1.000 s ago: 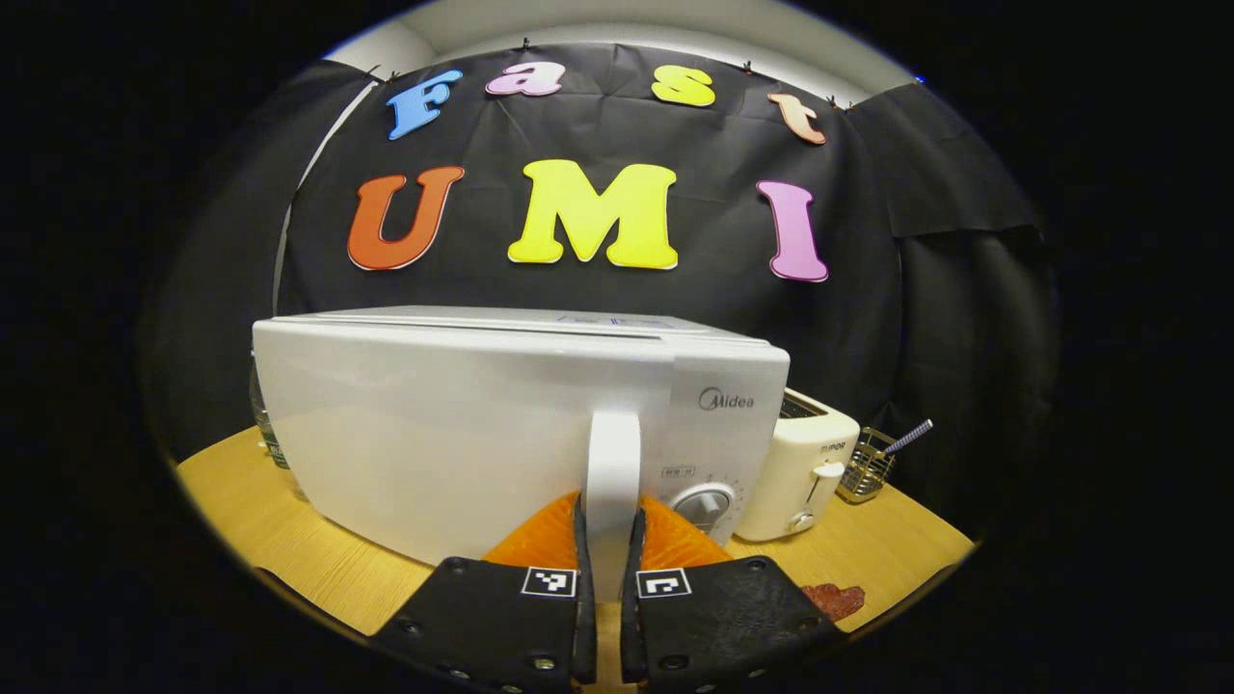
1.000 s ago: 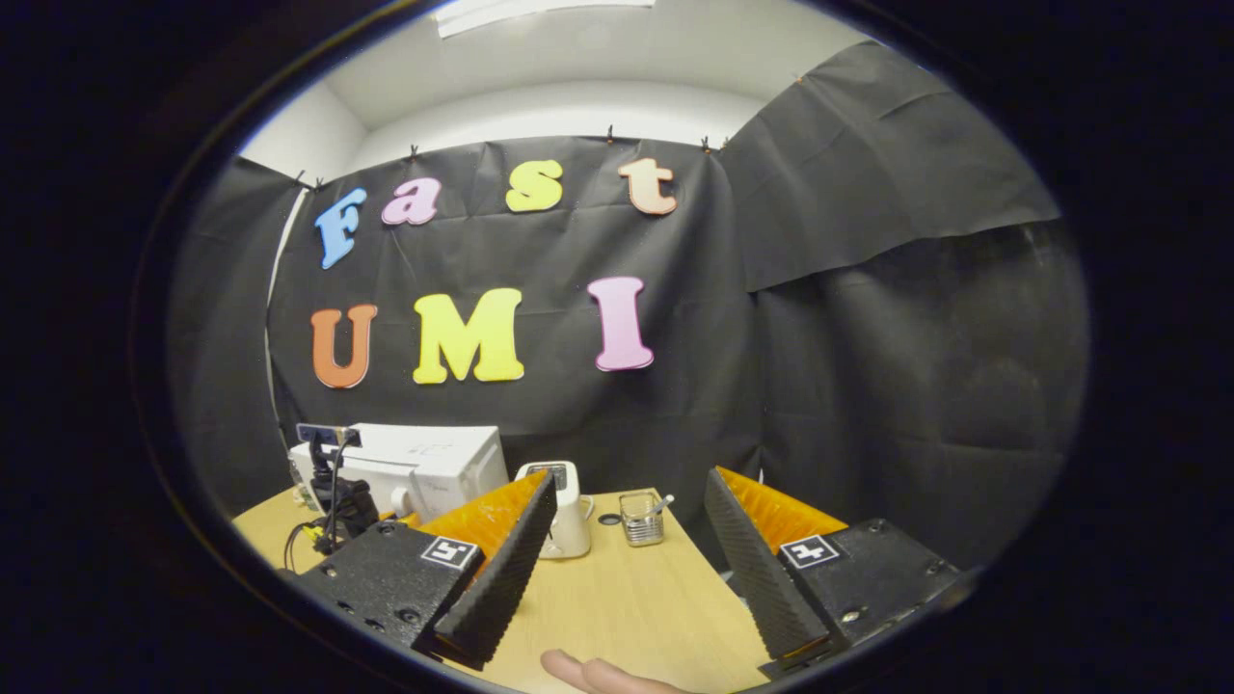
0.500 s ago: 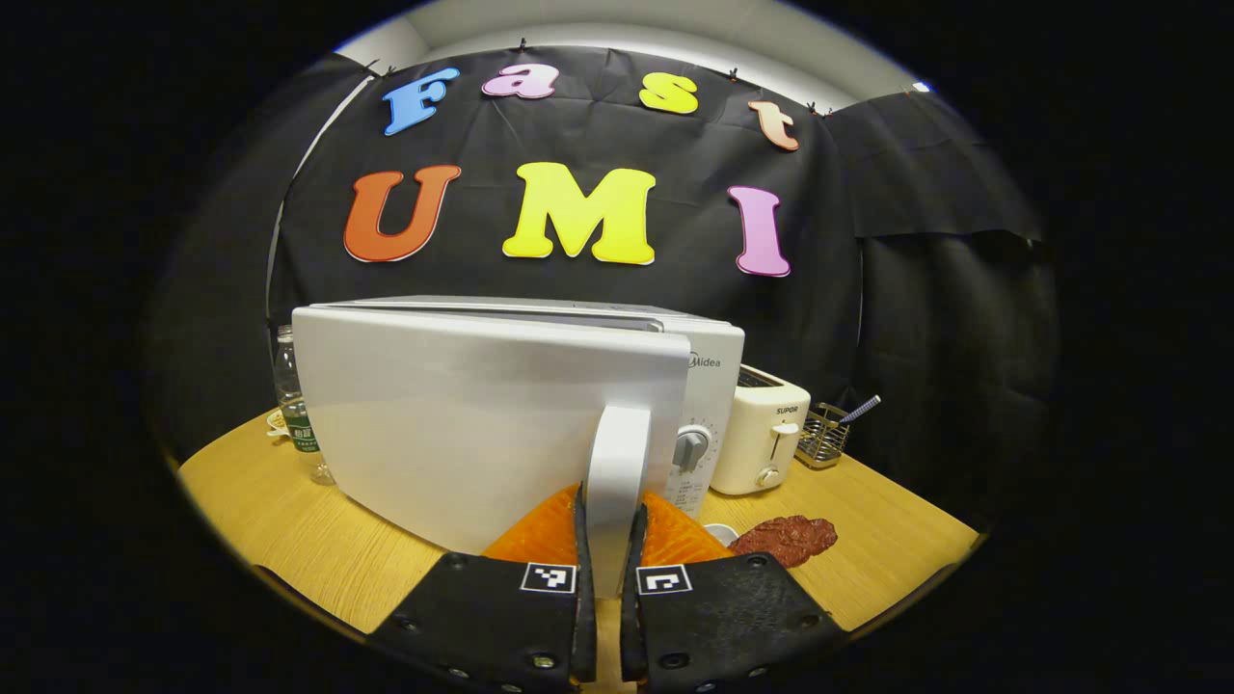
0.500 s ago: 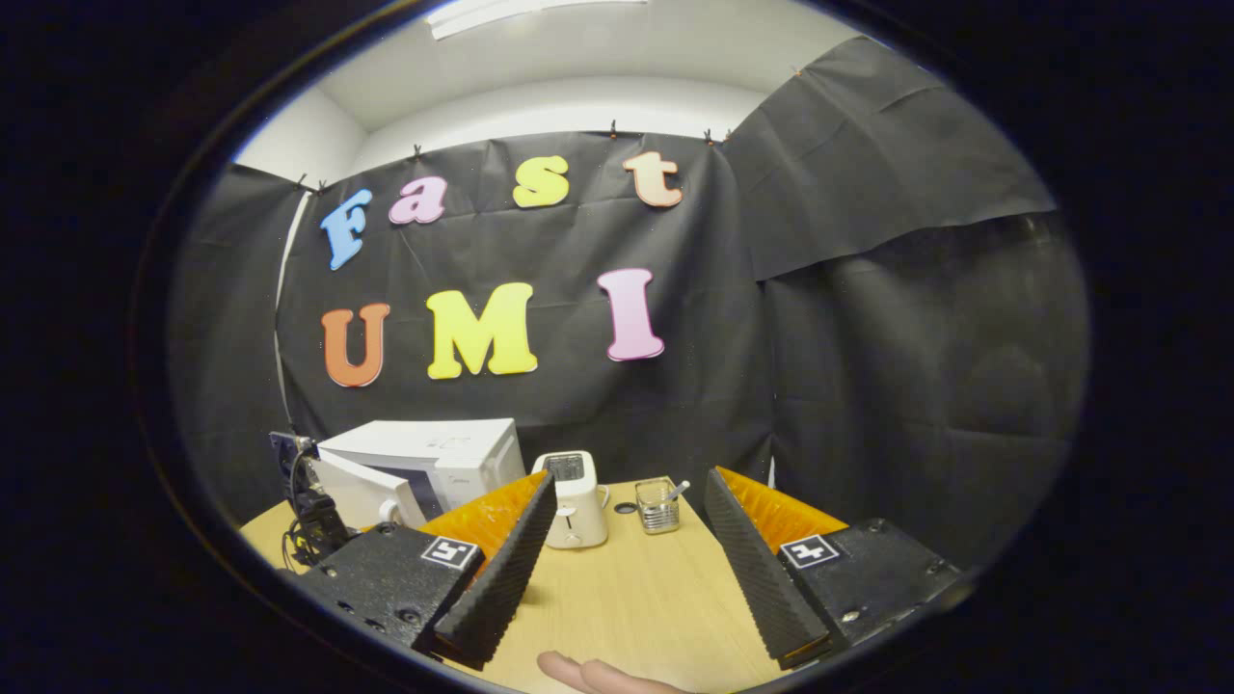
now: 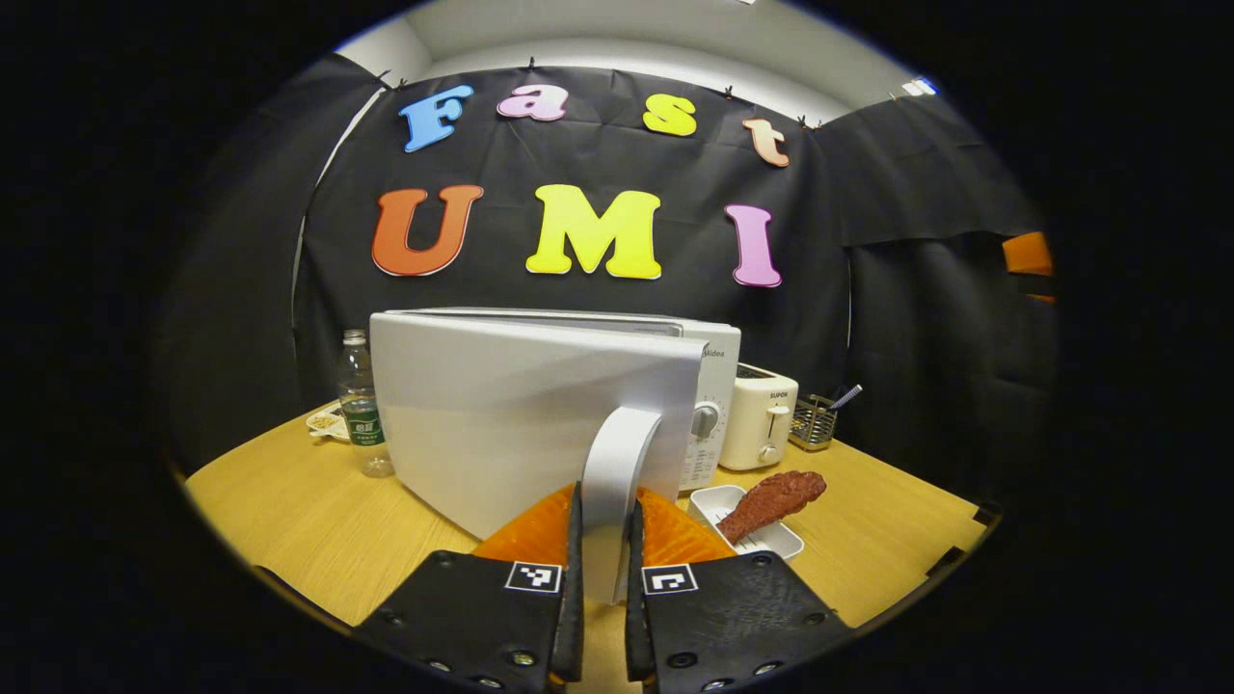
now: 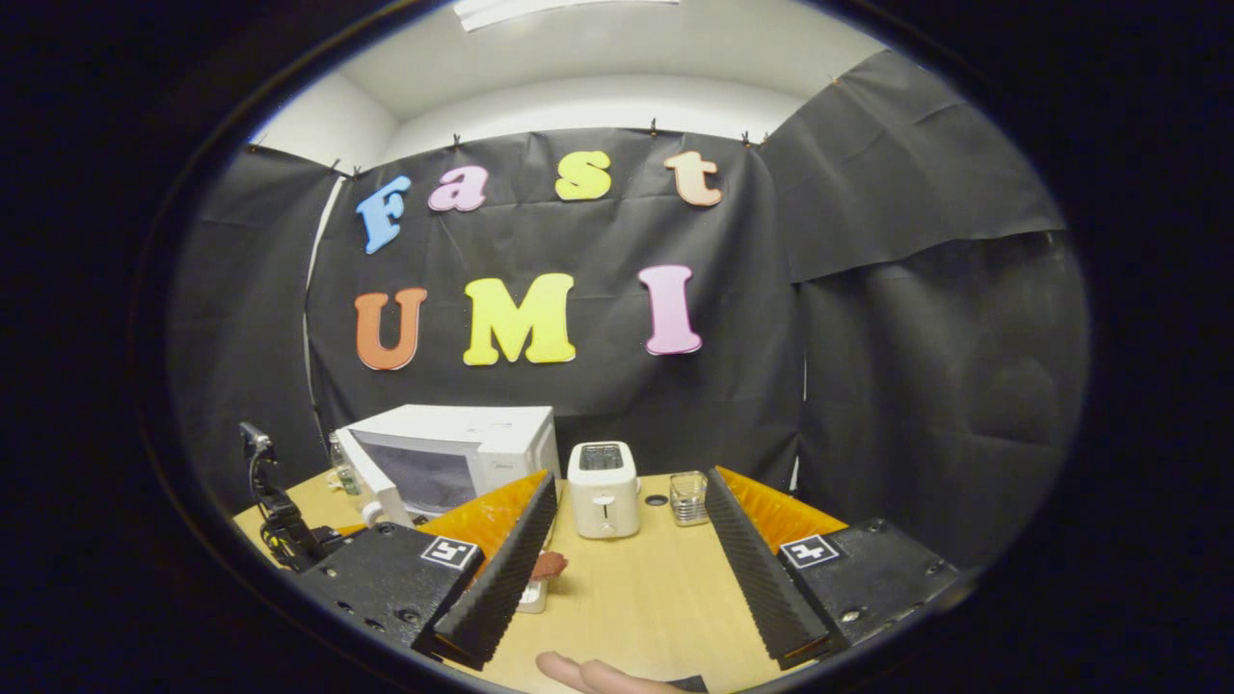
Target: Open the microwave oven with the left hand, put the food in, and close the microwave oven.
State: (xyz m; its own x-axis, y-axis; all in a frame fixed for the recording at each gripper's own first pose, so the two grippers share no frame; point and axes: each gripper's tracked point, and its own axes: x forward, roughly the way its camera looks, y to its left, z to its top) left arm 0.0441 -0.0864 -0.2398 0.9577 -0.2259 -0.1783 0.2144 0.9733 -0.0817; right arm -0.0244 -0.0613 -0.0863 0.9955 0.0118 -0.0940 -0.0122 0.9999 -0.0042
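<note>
**Microwave door swung further open on the left gripper's pull**

Since the earlier frames the door point(image 5: 521, 414) has swung wider from the microwave oven point(image 5: 709, 386), and a white tray point(image 5: 718, 503) bearing the reddish-brown food point(image 5: 771, 492) has come into sight. The left gripper point(image 5: 600, 578) is clamped on the door's white handle point(image 5: 609, 463), one finger pressed to each side of it. Just ahead and right of that gripper lies the tray with the food, on the wooden table point(image 5: 289, 520). Farther ahead to the right stand a cream toaster point(image 5: 762, 419) and a wire basket point(image 5: 815, 424); ahead to the left is a plastic bottle point(image 5: 362, 410).

The right gripper point(image 6: 627, 569) hangs above the table with its fingers spread wide, gripping nothing. Ahead and left of it the oven's cavity point(image 6: 424, 472) stands open, and the food point(image 6: 549, 564) peeks out beside its left finger. A fingertip point(image 6: 588, 673) shows at the bottom edge.
</note>
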